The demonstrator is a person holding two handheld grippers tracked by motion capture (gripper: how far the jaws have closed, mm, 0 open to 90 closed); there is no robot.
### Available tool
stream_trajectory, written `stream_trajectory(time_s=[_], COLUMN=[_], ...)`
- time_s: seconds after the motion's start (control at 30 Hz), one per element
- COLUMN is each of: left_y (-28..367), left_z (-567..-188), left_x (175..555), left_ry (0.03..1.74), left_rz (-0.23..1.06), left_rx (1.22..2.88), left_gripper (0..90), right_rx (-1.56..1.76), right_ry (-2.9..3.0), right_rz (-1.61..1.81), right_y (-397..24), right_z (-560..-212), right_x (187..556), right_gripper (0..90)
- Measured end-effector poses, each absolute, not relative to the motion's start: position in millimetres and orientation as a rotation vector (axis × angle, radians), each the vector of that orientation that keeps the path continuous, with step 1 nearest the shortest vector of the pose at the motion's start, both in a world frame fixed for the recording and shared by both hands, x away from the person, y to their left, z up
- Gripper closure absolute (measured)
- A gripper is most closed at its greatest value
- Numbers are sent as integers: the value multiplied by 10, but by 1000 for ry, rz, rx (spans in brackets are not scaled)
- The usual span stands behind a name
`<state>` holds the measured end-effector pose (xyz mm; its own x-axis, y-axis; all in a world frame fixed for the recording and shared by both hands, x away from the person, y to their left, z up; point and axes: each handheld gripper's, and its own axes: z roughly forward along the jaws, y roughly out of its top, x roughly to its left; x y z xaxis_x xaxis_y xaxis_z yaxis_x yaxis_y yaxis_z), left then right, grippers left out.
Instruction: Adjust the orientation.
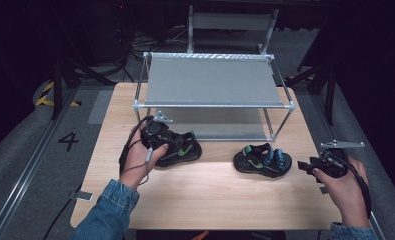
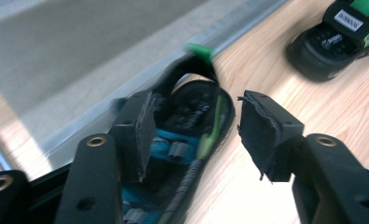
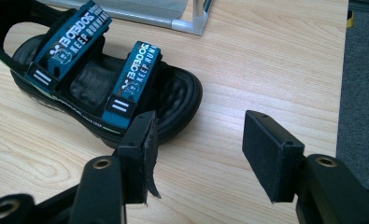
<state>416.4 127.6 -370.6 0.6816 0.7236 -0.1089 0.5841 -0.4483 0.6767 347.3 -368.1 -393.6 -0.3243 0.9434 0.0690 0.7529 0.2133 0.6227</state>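
Two sandals point(image 1: 177, 149) point(image 1: 263, 160), one rack point(image 1: 212, 80); two grippers point(image 1: 157, 136) point(image 1: 307, 166), jaws apart

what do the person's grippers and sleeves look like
Both the left gripper and right gripper are black, each topped by a grey three-cornered plate and trailing a dark cable. Their jaws are flat black blocks faced with frayed dark padding. Blue denim sleeves cover both forearms.

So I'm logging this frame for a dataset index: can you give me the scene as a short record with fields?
surface: wooden table
rack: two-shelf metal rack at the table's far side
left sandal: left sandal under the left gripper, jaws open astride its sole edge, not closed
right sandal: right sandal lying free
right gripper: right gripper open, beside that sandal's toe, apart from it
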Motion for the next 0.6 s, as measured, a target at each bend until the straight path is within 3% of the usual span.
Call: stream_trajectory(time_s=[0.43, 0.6], left_y=[878, 762], left_z=[-3811, -3914], left_x=[4400, 4501], left_ry=[1002, 1021], left_rz=[249, 242], left_rx=[2199, 2199], left_gripper=[399, 454], right_rx=[1561, 1549], right_ry=[2163, 2157], right_rz=[827, 832], right_y=[-3700, -3715], right_z=[-3888, -3864], right_x=[3455, 3444], right_gripper=[459, 458])
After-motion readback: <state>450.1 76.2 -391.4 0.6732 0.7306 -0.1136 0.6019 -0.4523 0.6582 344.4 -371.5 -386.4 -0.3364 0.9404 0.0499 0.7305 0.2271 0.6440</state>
